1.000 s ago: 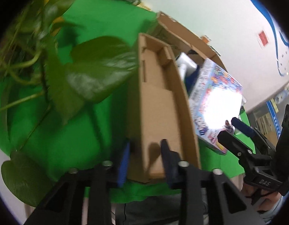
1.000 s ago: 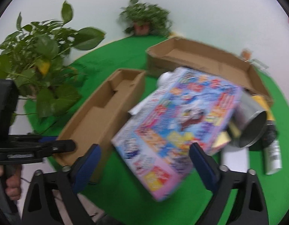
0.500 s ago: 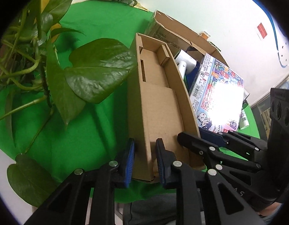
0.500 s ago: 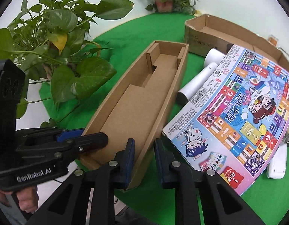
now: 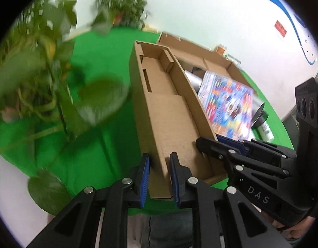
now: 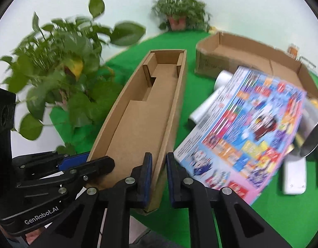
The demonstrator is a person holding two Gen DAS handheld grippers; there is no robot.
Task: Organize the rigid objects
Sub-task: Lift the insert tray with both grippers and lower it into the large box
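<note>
A long narrow open cardboard box (image 5: 169, 113) (image 6: 142, 119) lies on the green cloth (image 6: 282, 217), empty inside. My left gripper (image 5: 160, 161) straddles its near left wall, jaws still closing, pads pressed on the cardboard. My right gripper (image 6: 159, 159) clamps the near right wall the same way, jaws also closing. Each gripper shows in the other's view: the right gripper (image 5: 208, 142) and the left gripper (image 6: 97, 161). A colourful board game box (image 6: 251, 124) (image 5: 227, 103) lies tilted to the right of the long box.
A larger open cardboard box (image 6: 251, 49) stands behind the game box. A silver tube (image 6: 204, 107), a metal can (image 6: 311, 128) and a white device (image 6: 294, 175) lie at the right. A leafy plant (image 6: 61, 82) crowds the left side; a potted plant (image 6: 179, 10) stands at the back.
My right gripper left the game box, where it stood wide, and closed on the long box's right wall. The left jaws narrowed onto the left wall and rose; both views now blur.
</note>
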